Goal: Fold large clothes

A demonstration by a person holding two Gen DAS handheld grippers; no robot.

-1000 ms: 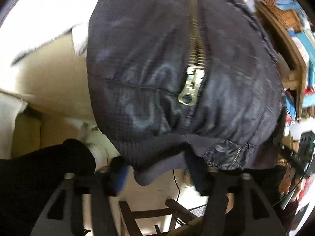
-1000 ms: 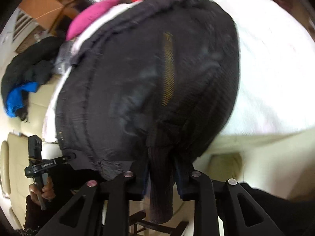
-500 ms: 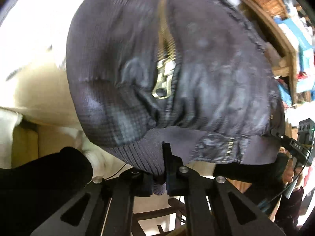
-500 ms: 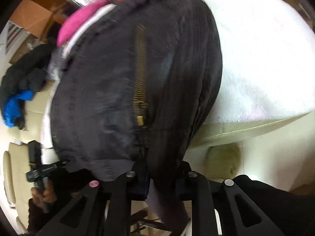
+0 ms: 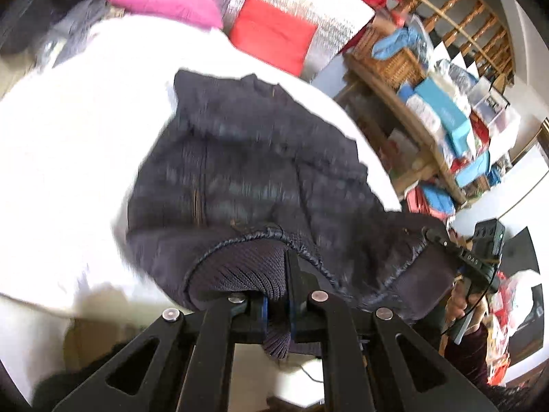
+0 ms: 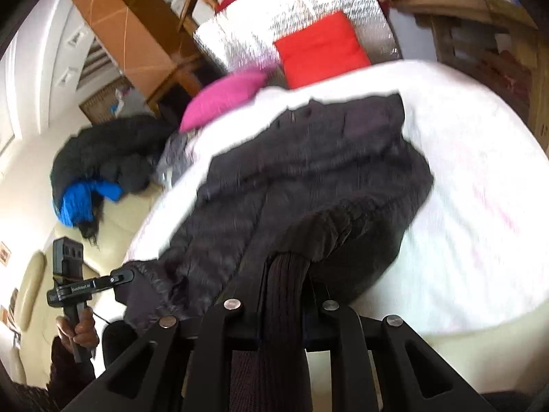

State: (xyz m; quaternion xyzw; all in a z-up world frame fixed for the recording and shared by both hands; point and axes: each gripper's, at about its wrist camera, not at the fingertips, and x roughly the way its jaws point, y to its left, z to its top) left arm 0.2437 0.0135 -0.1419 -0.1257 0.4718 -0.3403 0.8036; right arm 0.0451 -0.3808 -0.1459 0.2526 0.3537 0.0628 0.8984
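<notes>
Right now the dark quilted jacket [image 5: 260,178] lies spread over a white blanket [image 5: 79,178], with its ribbed hem pulled off the near edge toward both cameras. On the left wrist view, the left gripper [image 5: 277,304] has its jaws closed tight on a fold of that ribbed hem [image 5: 247,267], the knit bunching between the blue-lined pads and hanging a little below them. On the right wrist view, the right gripper [image 6: 284,312] is likewise clamped on the ribbed band [image 6: 284,295], a dark strip of which runs down between the jaws and out the bottom. Each gripper shows in the other's view, held in a hand at the far corner of the hem, so the two grips sit well apart along the jacket's bottom edge. Beyond the jacket rest a pink cushion [image 6: 223,98] and a red cushion [image 6: 319,48]; a black and blue garment [image 6: 99,168] is heaped on the cream sofa [image 6: 113,219] off to the side.
</notes>
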